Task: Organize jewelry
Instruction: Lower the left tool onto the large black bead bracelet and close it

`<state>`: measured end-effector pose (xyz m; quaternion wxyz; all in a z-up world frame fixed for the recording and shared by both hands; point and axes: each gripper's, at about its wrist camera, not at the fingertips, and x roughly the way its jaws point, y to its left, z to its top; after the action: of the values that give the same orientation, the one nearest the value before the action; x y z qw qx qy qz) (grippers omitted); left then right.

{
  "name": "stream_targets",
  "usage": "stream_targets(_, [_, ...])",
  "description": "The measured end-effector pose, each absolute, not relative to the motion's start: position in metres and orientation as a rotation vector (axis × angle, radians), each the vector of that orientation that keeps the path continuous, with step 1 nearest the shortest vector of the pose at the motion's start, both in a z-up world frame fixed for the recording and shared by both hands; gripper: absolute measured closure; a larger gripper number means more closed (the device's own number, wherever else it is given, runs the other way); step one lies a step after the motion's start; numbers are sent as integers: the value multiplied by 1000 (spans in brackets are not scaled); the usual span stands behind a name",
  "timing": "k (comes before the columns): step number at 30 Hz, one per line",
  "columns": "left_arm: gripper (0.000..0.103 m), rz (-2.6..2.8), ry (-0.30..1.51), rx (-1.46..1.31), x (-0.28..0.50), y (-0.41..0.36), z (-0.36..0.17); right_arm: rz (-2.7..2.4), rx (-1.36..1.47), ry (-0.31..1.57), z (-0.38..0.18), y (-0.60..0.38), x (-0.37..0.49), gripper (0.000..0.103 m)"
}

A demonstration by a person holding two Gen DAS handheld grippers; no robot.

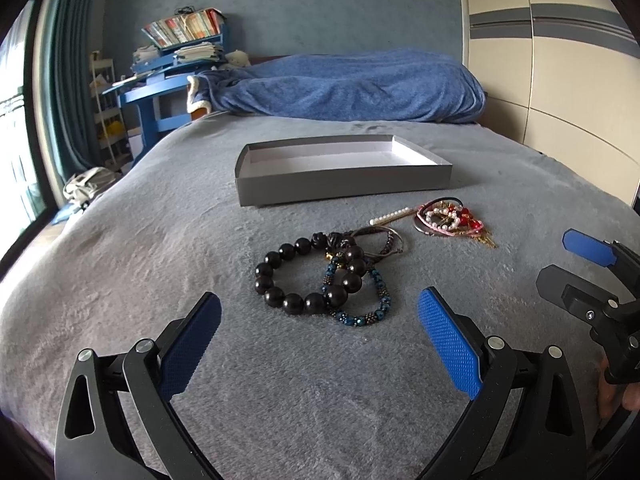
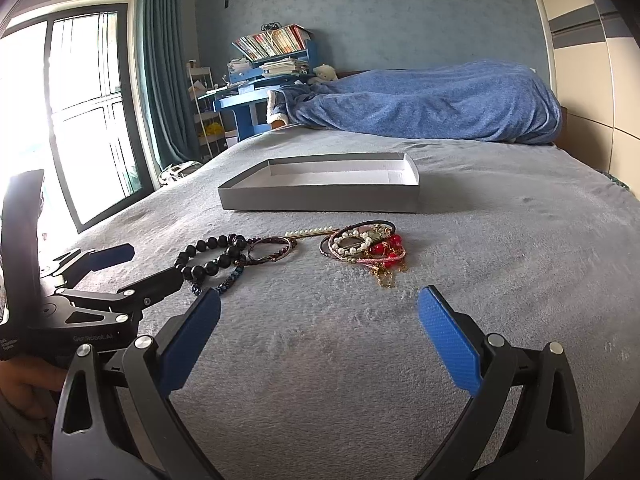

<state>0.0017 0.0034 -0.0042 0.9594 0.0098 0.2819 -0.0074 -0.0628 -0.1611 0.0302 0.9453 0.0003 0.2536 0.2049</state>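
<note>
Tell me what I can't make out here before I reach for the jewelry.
- Gray box floor: left wrist view, front wall hides the near part.
- Blue beaded bracelet: right wrist view, left gripper covers part.
- Red-and-pearl pile: both views, pieces too tangled to count.

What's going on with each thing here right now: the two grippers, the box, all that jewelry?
Left gripper: open, holding nothing.
Right gripper: open, holding nothing.
Grey box: lidless, nothing seen inside, sitting on the bed.
Black bead bracelet: lying on the blanket, overlapping the blue bead bracelet.
Pearl clip: lying loose near the box.
Red and pearl pile: tangled together, not yet in the box.
</note>
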Motion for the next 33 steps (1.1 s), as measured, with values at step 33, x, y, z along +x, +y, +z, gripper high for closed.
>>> stream_targets(33, [41,-6,825,-77,73,58,-8,322,16,639,31,-170,-42,5])
